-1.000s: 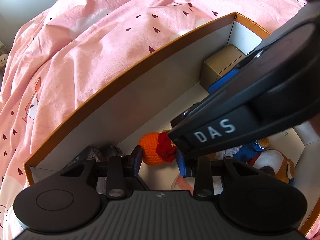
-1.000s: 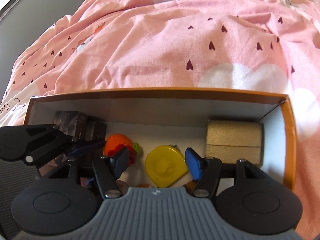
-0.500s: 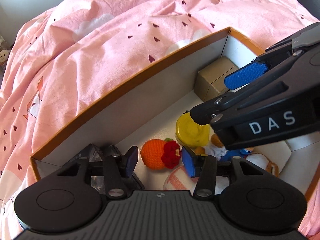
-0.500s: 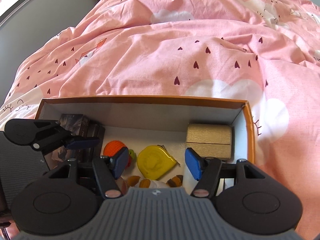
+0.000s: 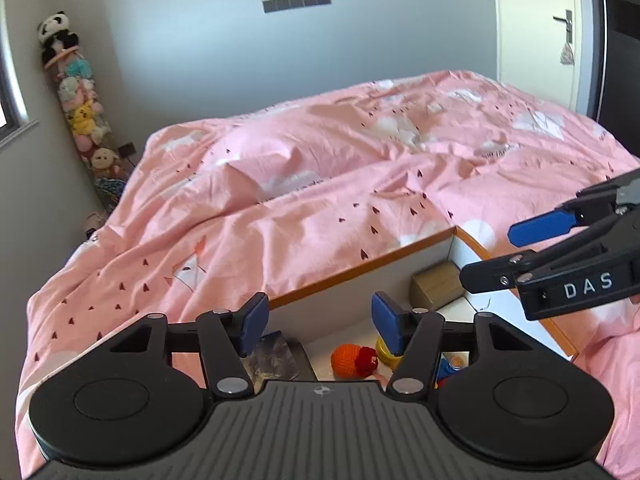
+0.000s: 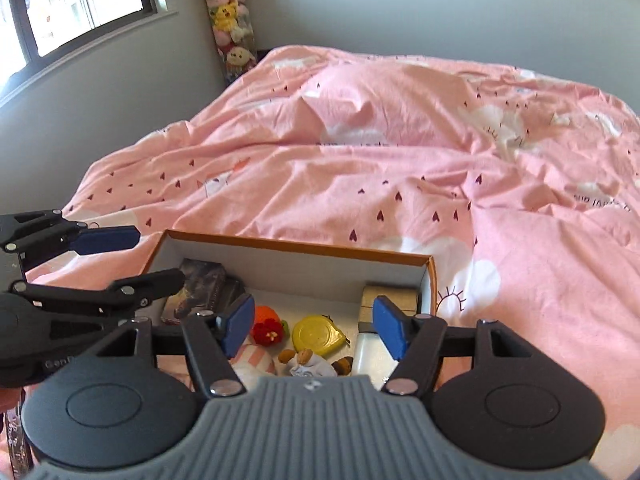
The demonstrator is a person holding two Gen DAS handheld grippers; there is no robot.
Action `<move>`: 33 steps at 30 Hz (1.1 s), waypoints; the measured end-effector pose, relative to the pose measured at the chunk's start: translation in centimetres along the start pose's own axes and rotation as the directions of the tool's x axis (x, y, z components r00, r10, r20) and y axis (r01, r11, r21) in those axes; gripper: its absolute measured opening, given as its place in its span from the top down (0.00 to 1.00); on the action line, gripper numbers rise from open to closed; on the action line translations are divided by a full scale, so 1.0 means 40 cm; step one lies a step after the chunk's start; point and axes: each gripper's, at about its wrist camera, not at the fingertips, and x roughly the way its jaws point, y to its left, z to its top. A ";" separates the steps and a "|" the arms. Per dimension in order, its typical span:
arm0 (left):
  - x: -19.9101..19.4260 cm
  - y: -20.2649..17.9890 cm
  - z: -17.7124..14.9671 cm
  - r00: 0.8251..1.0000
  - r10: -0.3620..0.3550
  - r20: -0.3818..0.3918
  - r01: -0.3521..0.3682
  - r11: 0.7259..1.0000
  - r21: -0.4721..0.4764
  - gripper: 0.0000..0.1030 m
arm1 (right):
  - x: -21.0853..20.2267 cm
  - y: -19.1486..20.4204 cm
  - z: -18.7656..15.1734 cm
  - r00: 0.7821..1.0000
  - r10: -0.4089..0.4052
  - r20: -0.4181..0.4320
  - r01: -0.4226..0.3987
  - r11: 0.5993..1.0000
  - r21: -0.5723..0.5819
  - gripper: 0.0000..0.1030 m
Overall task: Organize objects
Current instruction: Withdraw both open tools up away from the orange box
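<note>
An orange-rimmed white box (image 6: 296,245) lies on the pink duvet. It holds an orange crochet toy (image 6: 268,322), a yellow tape measure (image 6: 316,334), a tan carton (image 6: 390,294), a dark box (image 6: 200,288) and a small doll (image 6: 308,362). My right gripper (image 6: 316,328) hovers above the box, jaws wide and opening slightly, nothing between them. My left gripper (image 5: 320,322) is also raised over the box (image 5: 360,268), jaws opening and empty. The orange toy (image 5: 352,360) shows below it. Each gripper appears in the other's view: the right gripper (image 5: 492,254), the left gripper (image 6: 148,258).
The pink duvet (image 6: 400,152) covers the whole bed around the box. A column of plush toys (image 5: 80,100) stands in the room's corner by the window (image 6: 80,0). A door (image 5: 540,32) is at the far right.
Both grippers have lifted up and back out of the box, so the whole bed and room now show. The left jaws have spread much wider.
</note>
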 end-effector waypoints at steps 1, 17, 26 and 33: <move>-0.020 0.012 -0.004 1.000 0.017 0.023 -0.017 0.999 -0.029 0.28 | -0.030 0.007 -0.009 1.000 0.000 0.030 0.001 1.000 -0.011 0.34; -0.139 0.003 -0.156 0.979 0.183 0.085 -0.151 0.944 -0.293 0.12 | -0.191 0.091 -0.222 0.960 -0.067 0.273 0.077 0.997 -0.027 0.22; -0.072 -0.008 -0.260 0.987 0.123 -0.099 -0.152 0.913 -0.377 0.12 | -0.115 0.071 -0.308 0.982 -0.085 0.169 0.082 0.996 0.024 0.22; -0.058 -0.030 -0.297 0.982 0.109 -0.152 -0.159 0.914 -0.374 0.12 | -0.085 0.074 -0.343 0.988 -0.083 0.131 0.081 0.996 0.022 0.22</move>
